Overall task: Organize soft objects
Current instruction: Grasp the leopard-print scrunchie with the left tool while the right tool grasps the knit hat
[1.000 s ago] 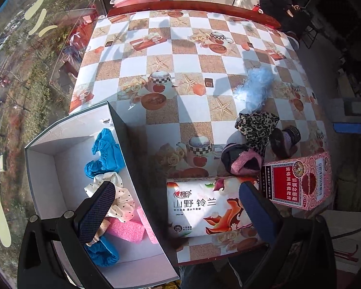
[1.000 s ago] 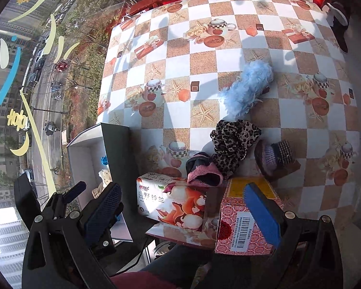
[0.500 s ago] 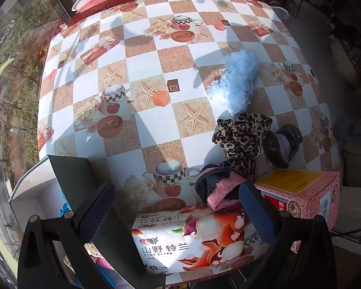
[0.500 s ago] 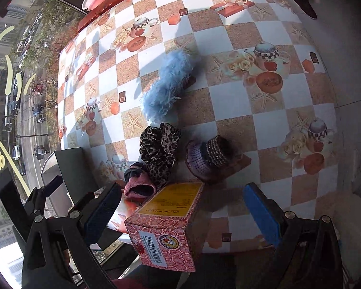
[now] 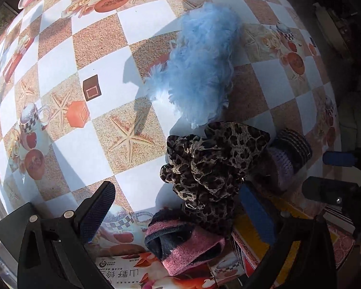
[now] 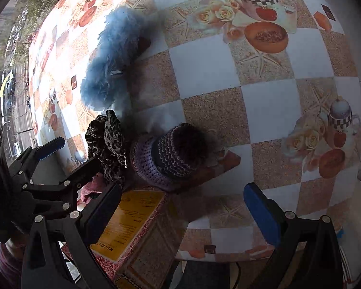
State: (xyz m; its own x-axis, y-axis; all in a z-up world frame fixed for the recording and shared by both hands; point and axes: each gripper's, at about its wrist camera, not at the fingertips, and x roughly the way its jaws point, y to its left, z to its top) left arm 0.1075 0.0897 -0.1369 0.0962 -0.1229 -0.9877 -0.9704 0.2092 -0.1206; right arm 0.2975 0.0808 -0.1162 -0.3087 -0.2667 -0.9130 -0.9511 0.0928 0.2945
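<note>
While both grippers, left (image 5: pixel 178 219) and right (image 6: pixel 183 213), hover with fingers spread wide and empty, leopard scrunchie (image 5: pixel 211 163), blue feather piece (image 5: pixel 199 65), pink sock (image 5: pixel 183 245) and knit hat (image 6: pixel 170 154) lie unsorted on the table (image 5: pixel 84 144).

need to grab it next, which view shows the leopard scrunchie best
The left wrist view: the leopard scrunchie sits near mid-frame, sunlit, ruffles fully visible between the open left gripper fingers. In the right wrist view the scrunchie is small, shadowed at the left edge, its lower part hidden behind the other gripper.
</note>
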